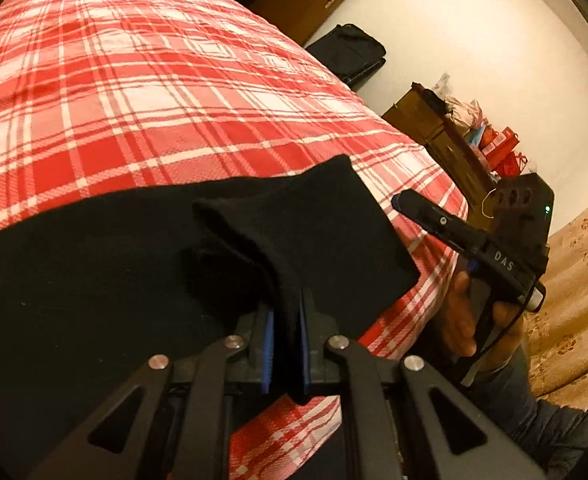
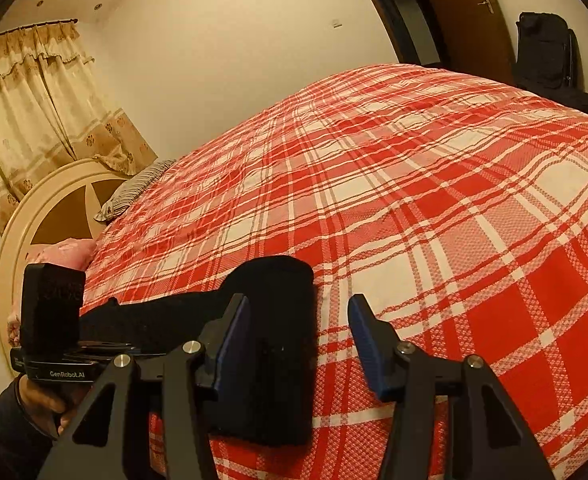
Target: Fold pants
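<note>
here left gripper (image 1: pixel 286 344) pinches pants (image 1: pixel 134 264); right gripper (image 2: pixel 300 344) gapes.

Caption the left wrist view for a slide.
Left gripper clamps black pants on the plaid bedspread.

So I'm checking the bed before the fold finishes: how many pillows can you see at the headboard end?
2. A striped pillow lies at the bed's far corner by the curtain, and a pink one sits nearer, against the round headboard. More may be hidden behind the left gripper.
</note>
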`<state>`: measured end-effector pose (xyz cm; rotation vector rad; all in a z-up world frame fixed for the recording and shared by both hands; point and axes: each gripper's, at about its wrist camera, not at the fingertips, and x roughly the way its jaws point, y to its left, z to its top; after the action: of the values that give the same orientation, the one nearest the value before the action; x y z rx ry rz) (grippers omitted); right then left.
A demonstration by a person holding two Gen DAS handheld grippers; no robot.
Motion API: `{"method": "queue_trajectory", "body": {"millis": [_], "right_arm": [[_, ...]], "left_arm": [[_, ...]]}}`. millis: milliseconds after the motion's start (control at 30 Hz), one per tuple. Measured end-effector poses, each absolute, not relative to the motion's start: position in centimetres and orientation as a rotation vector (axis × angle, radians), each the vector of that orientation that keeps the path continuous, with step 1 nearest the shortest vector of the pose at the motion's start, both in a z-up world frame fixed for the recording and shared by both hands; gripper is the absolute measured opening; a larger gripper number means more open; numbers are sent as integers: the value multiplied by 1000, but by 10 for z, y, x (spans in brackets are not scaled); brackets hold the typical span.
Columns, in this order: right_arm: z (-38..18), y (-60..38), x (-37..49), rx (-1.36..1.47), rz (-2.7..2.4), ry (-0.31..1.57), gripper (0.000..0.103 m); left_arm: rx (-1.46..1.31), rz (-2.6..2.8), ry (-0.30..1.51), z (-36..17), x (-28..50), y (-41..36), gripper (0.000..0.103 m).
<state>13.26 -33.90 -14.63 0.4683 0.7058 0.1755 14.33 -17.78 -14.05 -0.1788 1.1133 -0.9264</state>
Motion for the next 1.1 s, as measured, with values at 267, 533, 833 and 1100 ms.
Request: {"method": "queue_trajectory", "body": {"millis": [267, 533, 833, 1100], "right_arm": [[-148, -337, 132, 467, 177, 706, 54], [-148, -320, 132, 402, 201, 719, 54], [-149, -302, 130, 343, 229, 726, 54], [-149, -280, 127, 261, 286, 727, 54]], "left_arm": [[-226, -865, 1044, -116, 155, -128, 11], [-235, -795, 1020, -105, 159, -82, 11], [-276, -738, 1017, -107, 155, -40, 11], [-329, -690, 1035, -124, 152, -15, 11]]}}
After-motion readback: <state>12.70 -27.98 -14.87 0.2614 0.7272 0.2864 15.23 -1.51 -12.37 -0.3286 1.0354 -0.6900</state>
